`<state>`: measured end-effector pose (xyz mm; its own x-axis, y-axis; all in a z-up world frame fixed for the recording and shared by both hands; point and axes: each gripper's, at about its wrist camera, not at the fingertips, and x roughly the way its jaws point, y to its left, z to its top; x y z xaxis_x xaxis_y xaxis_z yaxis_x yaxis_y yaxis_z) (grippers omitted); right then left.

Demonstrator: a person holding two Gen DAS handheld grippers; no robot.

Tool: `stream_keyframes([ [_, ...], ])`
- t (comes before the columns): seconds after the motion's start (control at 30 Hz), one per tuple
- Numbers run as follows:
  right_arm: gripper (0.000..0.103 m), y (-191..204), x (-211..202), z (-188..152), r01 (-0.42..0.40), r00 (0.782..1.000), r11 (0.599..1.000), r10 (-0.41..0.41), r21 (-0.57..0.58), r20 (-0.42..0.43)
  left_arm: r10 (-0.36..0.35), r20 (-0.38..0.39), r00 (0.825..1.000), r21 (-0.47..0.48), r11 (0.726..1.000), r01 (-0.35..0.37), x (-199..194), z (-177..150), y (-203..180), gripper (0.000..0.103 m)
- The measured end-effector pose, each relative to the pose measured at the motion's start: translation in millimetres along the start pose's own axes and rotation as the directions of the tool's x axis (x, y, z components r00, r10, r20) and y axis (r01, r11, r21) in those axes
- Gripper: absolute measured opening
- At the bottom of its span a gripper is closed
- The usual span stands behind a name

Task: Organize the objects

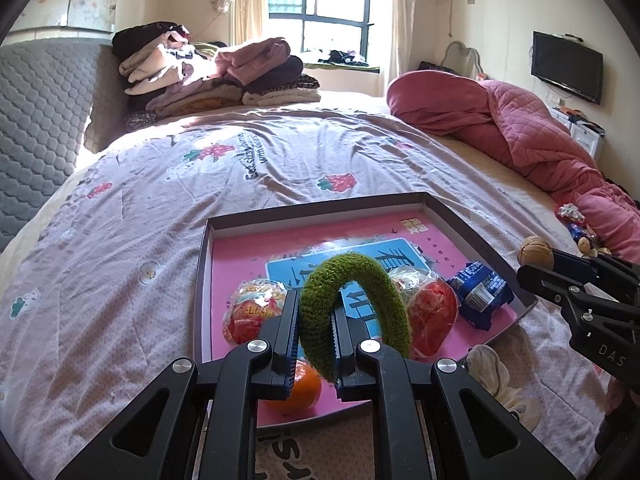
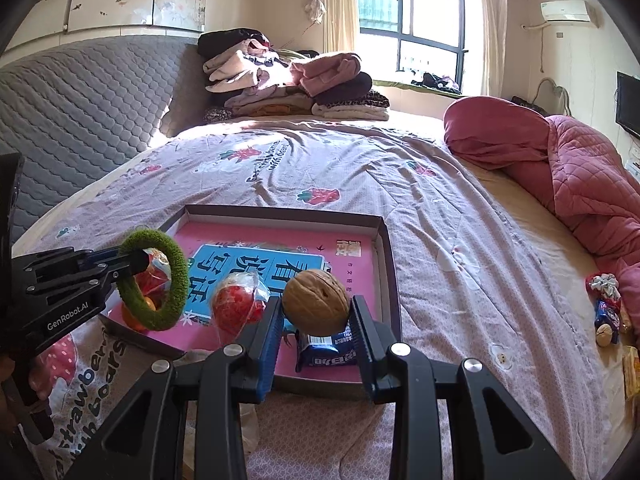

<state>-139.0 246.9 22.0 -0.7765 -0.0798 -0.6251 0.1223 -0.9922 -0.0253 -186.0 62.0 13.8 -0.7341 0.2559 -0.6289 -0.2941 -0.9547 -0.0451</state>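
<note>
A shallow box lid with a pink inside (image 1: 224,256) (image 2: 280,213) lies on the bed. My left gripper (image 1: 314,312) (image 2: 138,262) is shut on a fuzzy green ring (image 1: 360,268) (image 2: 176,276), which it holds above the lid's near left part. My right gripper (image 2: 316,312) (image 1: 548,264) is shut on a walnut (image 2: 316,300) (image 1: 534,250), over the lid's near right corner. In the lid lie two red wrapped snacks (image 1: 434,312) (image 2: 236,304), an orange (image 1: 300,392) and a blue snack packet (image 1: 480,292) (image 2: 326,354).
Loose small items (image 2: 606,304) sit at the bed's right edge beside a pink quilt (image 2: 580,176). Folded clothes (image 1: 208,72) are piled at the far end by the grey headboard (image 1: 40,120). A cream cloth item (image 1: 496,376) lies near the lid's near right side.
</note>
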Motion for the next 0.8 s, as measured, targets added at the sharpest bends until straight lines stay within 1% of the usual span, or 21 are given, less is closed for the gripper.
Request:
stream_keyframes([
  [0.3, 0.034, -6, 14, -12, -0.001, 0.999, 1.000, 0.002, 0.008, -0.052, -0.001, -0.024, 1.000, 0.017, 1.000, 0.002, 10, -5, -4, 0.014],
  [0.8, 0.034, -17, 33, -26, 0.024, 0.996, 0.999, -0.020, 0.042, -0.088, -0.006, -0.053, 0.999, 0.035, 0.999, 0.008, 21, -12, -10, 0.014],
])
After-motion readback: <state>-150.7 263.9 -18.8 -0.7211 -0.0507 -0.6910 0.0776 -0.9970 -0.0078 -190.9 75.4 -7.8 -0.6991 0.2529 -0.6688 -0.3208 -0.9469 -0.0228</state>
